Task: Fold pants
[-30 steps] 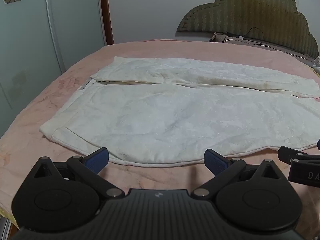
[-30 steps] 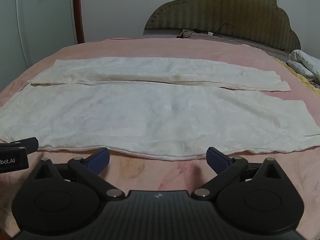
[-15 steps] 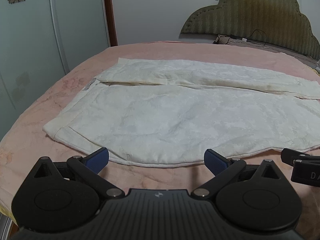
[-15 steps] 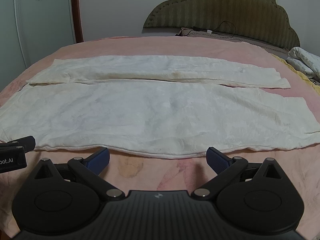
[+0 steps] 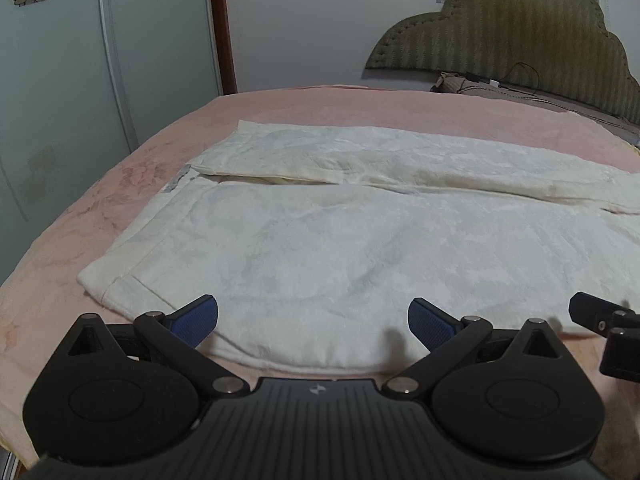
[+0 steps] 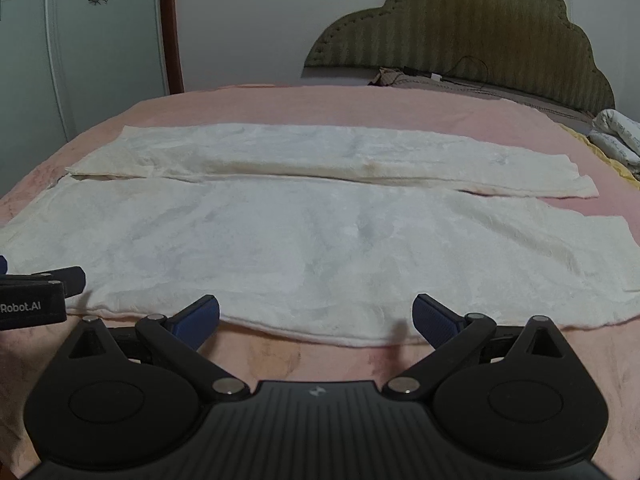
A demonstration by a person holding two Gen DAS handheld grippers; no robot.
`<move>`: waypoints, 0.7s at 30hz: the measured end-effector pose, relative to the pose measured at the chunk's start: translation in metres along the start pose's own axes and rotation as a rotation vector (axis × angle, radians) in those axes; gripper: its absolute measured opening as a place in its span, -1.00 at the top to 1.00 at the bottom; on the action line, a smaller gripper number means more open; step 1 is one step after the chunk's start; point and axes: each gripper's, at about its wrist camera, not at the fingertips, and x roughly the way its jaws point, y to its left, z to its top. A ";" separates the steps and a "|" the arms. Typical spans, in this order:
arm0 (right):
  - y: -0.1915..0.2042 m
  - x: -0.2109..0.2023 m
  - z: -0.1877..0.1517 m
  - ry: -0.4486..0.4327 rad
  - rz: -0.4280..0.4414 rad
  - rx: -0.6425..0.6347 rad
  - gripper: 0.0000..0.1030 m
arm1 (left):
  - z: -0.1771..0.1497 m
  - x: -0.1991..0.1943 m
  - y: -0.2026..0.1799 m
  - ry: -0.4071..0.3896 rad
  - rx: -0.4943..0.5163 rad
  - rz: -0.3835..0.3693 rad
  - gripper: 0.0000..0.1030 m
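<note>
Cream white pants [image 5: 340, 240] lie flat on a pink bed, waistband to the left, both legs running to the right; they also show in the right wrist view [image 6: 320, 240]. My left gripper [image 5: 313, 322] is open and empty, its blue fingertips over the pants' near edge close to the waistband. My right gripper [image 6: 316, 320] is open and empty at the near edge of the near leg, farther right. Each gripper shows at the side of the other's view.
The pink bedspread [image 5: 132, 184] covers the bed, with its left edge near glass wardrobe doors [image 5: 80, 100]. A padded headboard [image 6: 460, 40] stands at the back right. Folded bedding [image 6: 616, 136] lies at the far right.
Both grippers have moved forward and a little lower toward the pants' near edge. The left fingertips now overlap the fabric. The jaws stay open.
</note>
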 end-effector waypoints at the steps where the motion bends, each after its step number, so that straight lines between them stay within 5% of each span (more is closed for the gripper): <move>1: 0.001 0.002 0.004 -0.012 0.017 -0.014 -1.00 | 0.003 0.004 0.003 0.002 -0.010 0.003 -0.99; 10: 0.010 0.057 0.071 -0.020 0.264 -0.131 -1.00 | 0.038 0.047 0.047 0.050 -0.101 0.046 -0.98; 13: 0.012 0.095 0.107 0.018 0.369 -0.135 -1.00 | 0.052 0.058 0.062 0.059 -0.143 0.058 -0.98; 21: 0.027 0.221 0.194 0.101 0.462 -0.167 -1.00 | 0.098 0.096 0.081 0.083 -0.112 0.095 -0.99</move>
